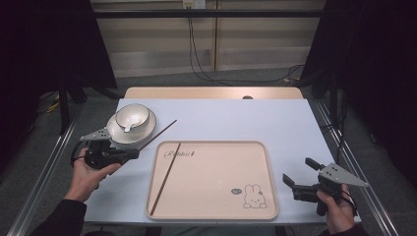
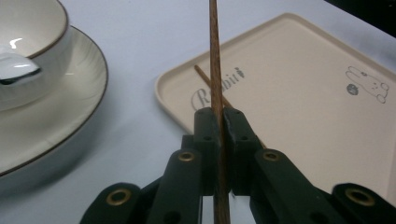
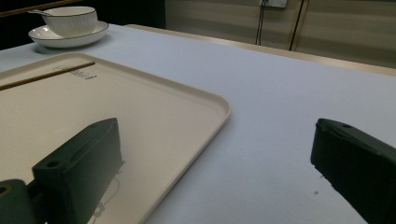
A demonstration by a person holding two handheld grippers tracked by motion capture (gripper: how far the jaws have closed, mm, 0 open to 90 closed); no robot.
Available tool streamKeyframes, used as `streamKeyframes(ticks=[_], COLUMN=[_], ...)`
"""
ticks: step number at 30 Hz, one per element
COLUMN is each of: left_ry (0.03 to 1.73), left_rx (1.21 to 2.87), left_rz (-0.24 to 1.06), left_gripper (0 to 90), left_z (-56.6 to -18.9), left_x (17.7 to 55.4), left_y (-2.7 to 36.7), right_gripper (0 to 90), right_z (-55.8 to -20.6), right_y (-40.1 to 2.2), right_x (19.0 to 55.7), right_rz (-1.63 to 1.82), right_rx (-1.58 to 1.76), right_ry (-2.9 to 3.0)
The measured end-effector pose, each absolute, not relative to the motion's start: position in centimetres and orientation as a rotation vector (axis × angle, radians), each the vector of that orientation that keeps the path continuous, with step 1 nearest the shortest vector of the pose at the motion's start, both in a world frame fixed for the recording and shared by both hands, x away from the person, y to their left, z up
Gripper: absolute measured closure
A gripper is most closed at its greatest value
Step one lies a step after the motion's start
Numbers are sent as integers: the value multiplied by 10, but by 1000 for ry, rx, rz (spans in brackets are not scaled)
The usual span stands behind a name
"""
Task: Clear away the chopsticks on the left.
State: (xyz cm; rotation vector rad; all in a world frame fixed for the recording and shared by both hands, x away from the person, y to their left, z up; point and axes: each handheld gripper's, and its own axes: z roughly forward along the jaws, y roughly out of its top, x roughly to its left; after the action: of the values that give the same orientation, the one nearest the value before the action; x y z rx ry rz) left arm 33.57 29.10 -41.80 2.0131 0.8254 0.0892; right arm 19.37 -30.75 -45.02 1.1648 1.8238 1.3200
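Left fingers: the black pads [image 2: 233,135] of the left gripper [image 1: 134,152] are clamped tight on a thin dark-brown wooden chopstick [image 1: 158,134], pinching it right between the two tips
Held chopstick: sticks out past the jaws toward the far right, slanting over the bare table between the dish stack and the tray's far-left corner; in the left gripper view it runs straight up the middle, well clear of the tabletop as far as I can tell
Right fingers: the right gripper [image 1: 299,172] has its jaws spread wide, nothing between them, just table and a tray corner showing through the gap
Right gripper spot: held just off the tray's right edge, near the table's front right
Tray: pale cream rectangular plastic tray [image 1: 216,196] with rounded corners, script lettering near the far-left corner and a little bunny drawing near the front right
Second chopstick: matching dark wooden chopstick [image 1: 165,178] lying flat inside the tray along its left side, slightly diagonal
Dishes: white ceramic bowl with a dark rim [image 1: 133,115] sitting on a white plate [image 1: 145,129], white spoon [image 1: 127,129] in the bowl, just behind the left gripper
Table: light blue-grey tabletop [image 1: 246,118], everything sits on it
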Motion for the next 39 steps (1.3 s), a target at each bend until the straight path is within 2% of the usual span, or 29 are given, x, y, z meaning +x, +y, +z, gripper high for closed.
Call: streamKeyframes(ticks=[12, 31, 39], left_ry=[948, 1068, 1153], left_rx=[1933, 1908, 1921], left_rz=[34, 117, 148], left_gripper=[853, 852, 851], left_z=[-420, -398, -410], left_x=[310, 283, 275], left_y=[272, 225, 208], right_gripper=[17, 17, 17], right_z=[-450, -450, -450], right_y=[-308, -307, -307], right_x=[194, 193, 193], right_rz=[1321, 1323, 1323], right_rx=[1168, 1165, 1161], right_ry=[1821, 1823, 1827])
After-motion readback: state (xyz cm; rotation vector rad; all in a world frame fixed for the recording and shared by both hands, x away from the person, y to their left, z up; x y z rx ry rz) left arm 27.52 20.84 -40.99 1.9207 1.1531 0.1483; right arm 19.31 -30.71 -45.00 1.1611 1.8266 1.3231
